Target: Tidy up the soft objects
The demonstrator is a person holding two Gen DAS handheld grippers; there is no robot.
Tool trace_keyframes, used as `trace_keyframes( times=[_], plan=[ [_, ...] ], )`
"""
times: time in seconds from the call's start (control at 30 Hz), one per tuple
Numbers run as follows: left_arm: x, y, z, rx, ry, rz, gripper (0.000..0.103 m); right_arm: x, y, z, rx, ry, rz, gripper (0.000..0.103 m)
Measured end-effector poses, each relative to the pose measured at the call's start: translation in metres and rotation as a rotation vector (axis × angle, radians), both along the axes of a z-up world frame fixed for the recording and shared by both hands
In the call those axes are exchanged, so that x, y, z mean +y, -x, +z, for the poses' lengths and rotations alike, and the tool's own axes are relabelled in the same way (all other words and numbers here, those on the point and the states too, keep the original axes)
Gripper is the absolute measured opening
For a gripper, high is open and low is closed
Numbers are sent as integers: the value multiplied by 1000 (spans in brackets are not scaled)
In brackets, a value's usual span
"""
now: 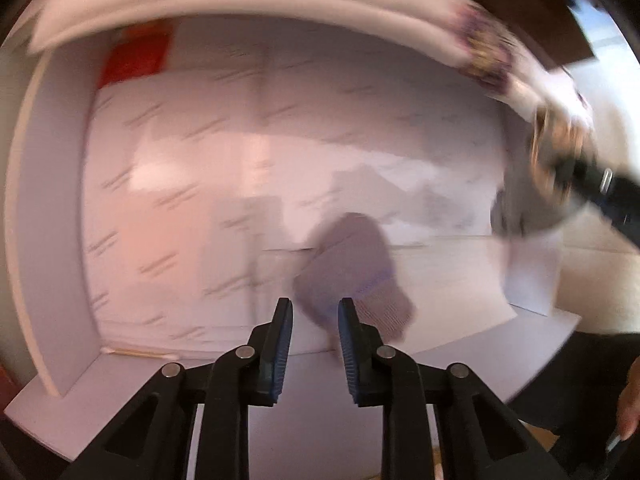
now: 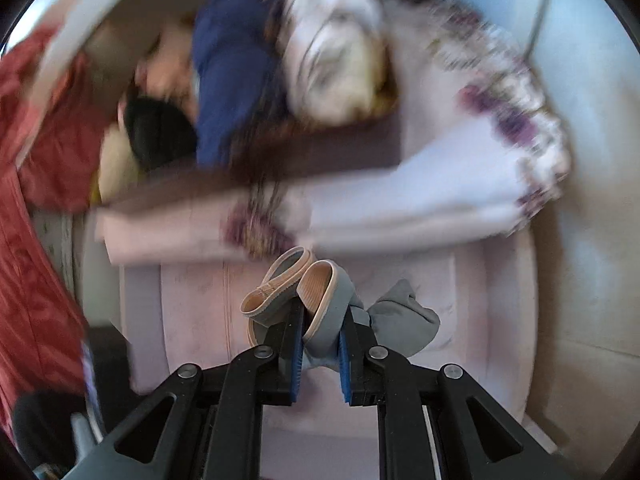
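Right gripper (image 2: 320,316): clamped on grey socks (image 2: 320,300), above white box (image 2: 500,320). Left gripper (image 1: 316,320): fingers apart, empty, over same box. Advice: lower before releasing.

Left wrist view: the left gripper (image 1: 315,308) points into an open box (image 1: 52,208), whose walls rise at left and behind; a small cloth (image 1: 356,264) lies on the box floor just ahead of the fingertips, and the right gripper (image 1: 600,188) enters from the right edge. Right wrist view: the right gripper (image 2: 322,316) holds a bundle of socks (image 2: 320,292) between its fingers, above a folded cloth (image 2: 400,200); behind the cloth, a pile of garments (image 2: 240,80) fills a container.
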State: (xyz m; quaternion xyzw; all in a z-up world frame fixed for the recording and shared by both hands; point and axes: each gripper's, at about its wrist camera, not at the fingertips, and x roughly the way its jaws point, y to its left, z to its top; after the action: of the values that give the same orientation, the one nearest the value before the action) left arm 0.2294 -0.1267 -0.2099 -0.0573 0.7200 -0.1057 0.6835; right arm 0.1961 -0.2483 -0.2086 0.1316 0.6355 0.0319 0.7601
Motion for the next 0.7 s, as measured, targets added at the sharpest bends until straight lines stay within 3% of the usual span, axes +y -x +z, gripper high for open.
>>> trace_keyframes(
  times=[0.1,0.17,0.23,0.27,0.37,0.5,0.6,0.7],
  plan=[
    [22,0,-8,14,26,103,40,14,3,-35,111,62,46,15],
    [30,-1,-10,14,51,159,46,19,6,-54,163,78,59,15],
    [32,-2,-5,-10,73,168,62,24,8,-68,201,106,73,15],
    [33,-5,0,-25,82,155,65,24,9,-72,209,116,71,15],
    [20,-9,8,-43,99,84,66,23,9,-82,227,140,60,15],
    [-3,-8,2,-35,44,-15,66,13,10,-90,240,151,18,15],
    [-7,-10,-8,-11,20,-25,66,11,9,-92,239,148,-4,15],
    [-7,-14,-12,-44,-11,-55,60,12,12,-98,249,157,-9,15]
  ],
)
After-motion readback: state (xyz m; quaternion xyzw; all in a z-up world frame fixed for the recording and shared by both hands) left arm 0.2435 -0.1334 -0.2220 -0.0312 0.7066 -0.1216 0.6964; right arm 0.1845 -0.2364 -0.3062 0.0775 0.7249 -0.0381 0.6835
